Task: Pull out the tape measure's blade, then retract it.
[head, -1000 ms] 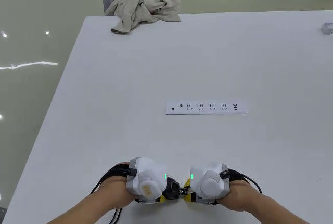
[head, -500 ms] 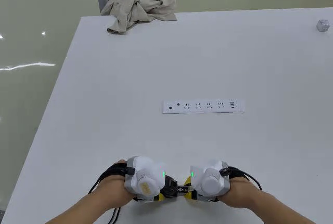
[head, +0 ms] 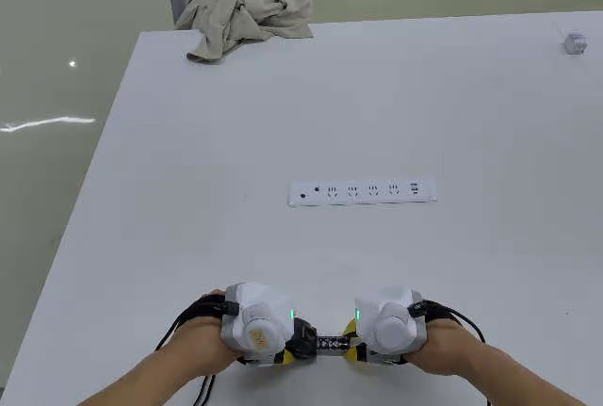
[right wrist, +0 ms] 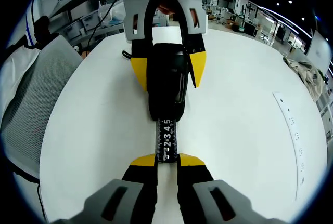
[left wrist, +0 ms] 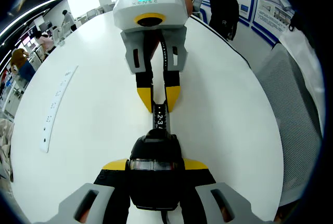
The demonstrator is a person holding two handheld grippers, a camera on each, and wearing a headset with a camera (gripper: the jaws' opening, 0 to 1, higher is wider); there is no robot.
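left gripper (left wrist: pixel 156 165) jaws clamped round tape measure (left wrist: pixel 156 148) case; right gripper (right wrist: pixel 167 160) jaws pinching the blade (right wrist: pixel 166 138), short stretch out

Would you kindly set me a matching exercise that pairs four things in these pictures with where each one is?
Things:
1. tape measure case
2. blade
3. power strip
4. beige garment

Places:
A. lying flat mid-table, beyond both grippers
B. clamped in the jaws of the right gripper
C. heaped at the far edge of the table
D. held in the jaws of the left gripper

Pairs: 1-D, 2-B, 3-A, 4-C
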